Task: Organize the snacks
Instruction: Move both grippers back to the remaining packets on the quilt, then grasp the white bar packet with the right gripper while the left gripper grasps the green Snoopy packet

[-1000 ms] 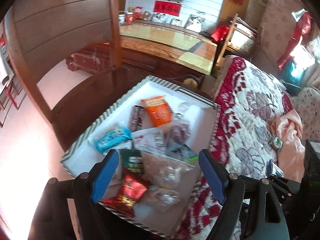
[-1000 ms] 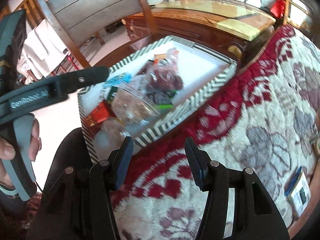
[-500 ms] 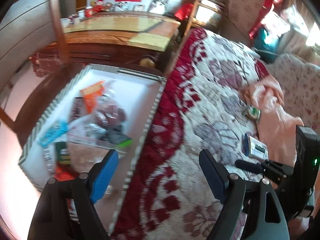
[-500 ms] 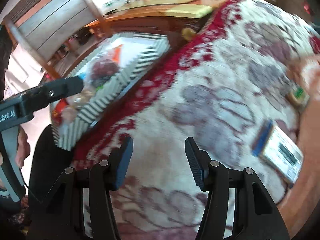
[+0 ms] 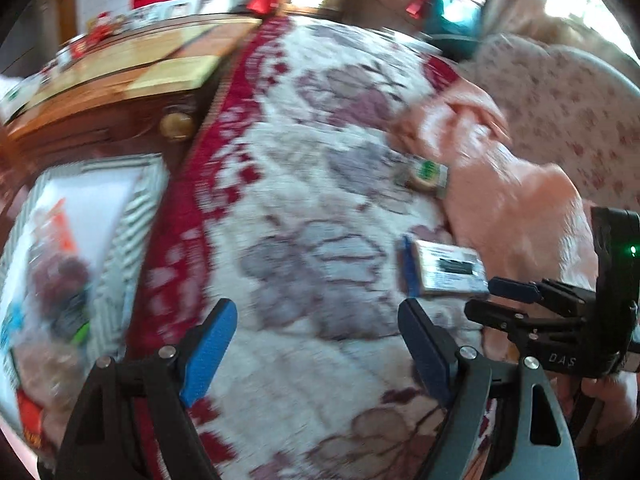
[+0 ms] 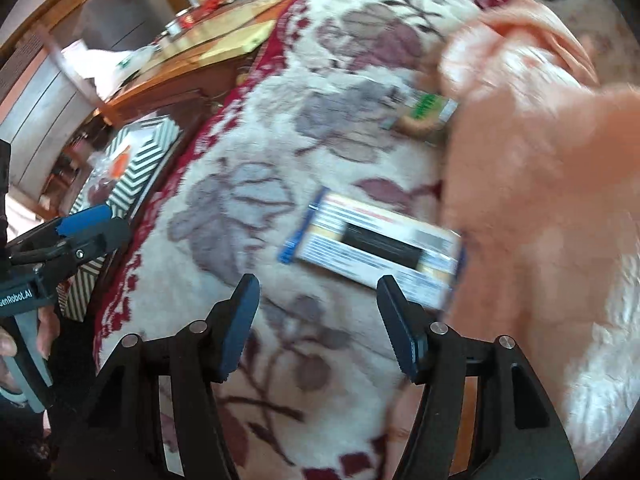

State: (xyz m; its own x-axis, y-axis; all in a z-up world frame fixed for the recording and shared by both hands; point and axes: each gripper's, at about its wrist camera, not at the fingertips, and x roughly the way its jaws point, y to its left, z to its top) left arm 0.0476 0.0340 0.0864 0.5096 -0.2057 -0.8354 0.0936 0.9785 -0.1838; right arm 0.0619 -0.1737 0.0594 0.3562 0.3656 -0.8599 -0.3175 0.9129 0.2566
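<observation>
Blue-padded jaws of the left gripper [image 5: 316,344] are standing wide apart, gripping nothing, hovering over the floral blanket [image 5: 304,208]. The right gripper [image 6: 318,320] is likewise gaping, empty, its tips just short of the snack packet [image 6: 380,252]. That packet is lying flat on the blanket, white label with a dark bar, blue edge, blurred. A smaller green-labelled snack [image 6: 426,114] is sitting beside the peach cloth [image 6: 540,160]. The striped tray [image 5: 132,224] of snacks is lying at the left.

Fuzzy woven blanket [image 6: 256,184], plush peach cloth [image 6: 532,184], glossy printed snack packet [image 6: 376,248].
</observation>
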